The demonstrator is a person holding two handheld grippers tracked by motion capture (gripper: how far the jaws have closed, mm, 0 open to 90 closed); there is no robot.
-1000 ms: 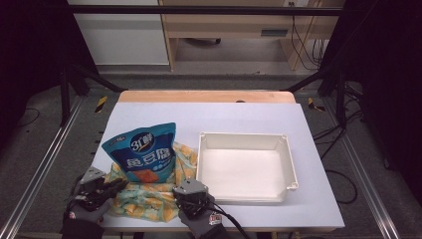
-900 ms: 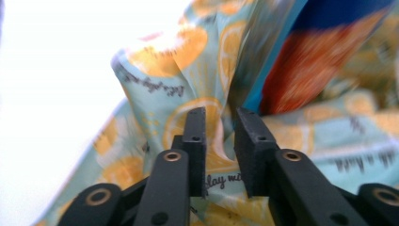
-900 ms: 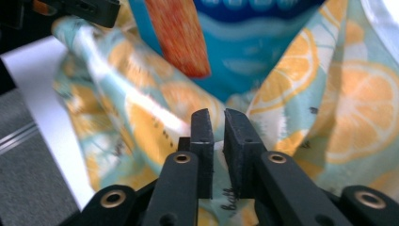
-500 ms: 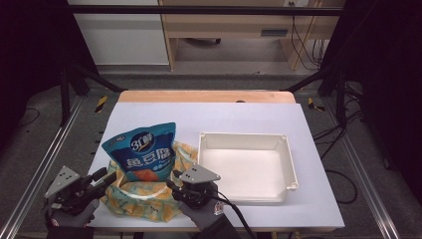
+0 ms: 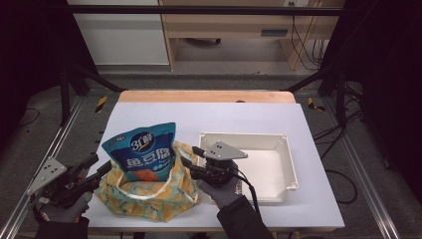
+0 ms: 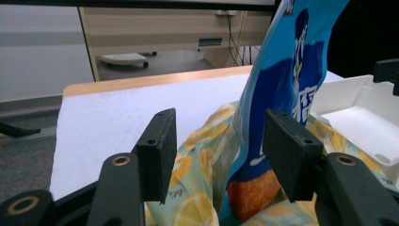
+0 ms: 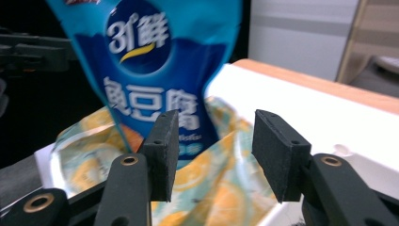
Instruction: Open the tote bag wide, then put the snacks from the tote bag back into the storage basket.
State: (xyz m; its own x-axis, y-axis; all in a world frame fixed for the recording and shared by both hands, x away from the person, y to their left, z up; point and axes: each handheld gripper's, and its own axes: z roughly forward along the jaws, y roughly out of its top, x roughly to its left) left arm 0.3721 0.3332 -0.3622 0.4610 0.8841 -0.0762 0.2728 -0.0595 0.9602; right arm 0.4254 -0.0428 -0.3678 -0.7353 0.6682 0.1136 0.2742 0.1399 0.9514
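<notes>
White worktop (image 5: 259,119) carries our lemon-print cloth bag (image 5: 149,191) with the blue snack pouch (image 5: 142,152) standing inside, beside the tray (image 5: 286,164); left gripper (image 5: 94,172) and right gripper (image 5: 191,162), jaws just opening, grip nothing, so next we judge regrasping the bag's rim.

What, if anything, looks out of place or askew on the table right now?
Only the blue snack pouch: it stands half out of the lemon-print cloth bag, leaning, and the bag's rim sags unevenly. The white tray sits square.
</notes>
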